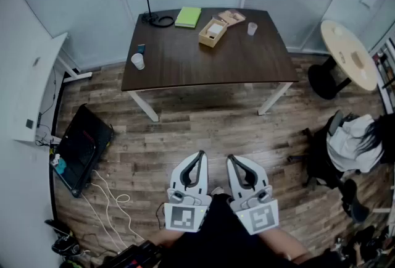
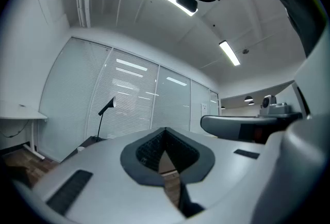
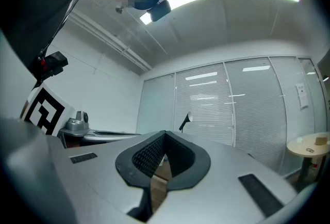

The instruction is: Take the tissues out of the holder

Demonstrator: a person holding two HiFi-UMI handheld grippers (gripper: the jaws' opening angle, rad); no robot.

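Head view: left tongs point(image 1: 200, 153) and right tongs point(image 1: 229, 157) both pressed together, empty, well short of the tan cardboard tissue holder point(image 1: 213, 33) on the dark wooden tabletop point(image 1: 203, 60).

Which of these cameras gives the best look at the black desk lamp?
The head view: the black desk lamp stands whole at the far left corner of the dark table. Both gripper views show it only as a small silhouette against the blinds.
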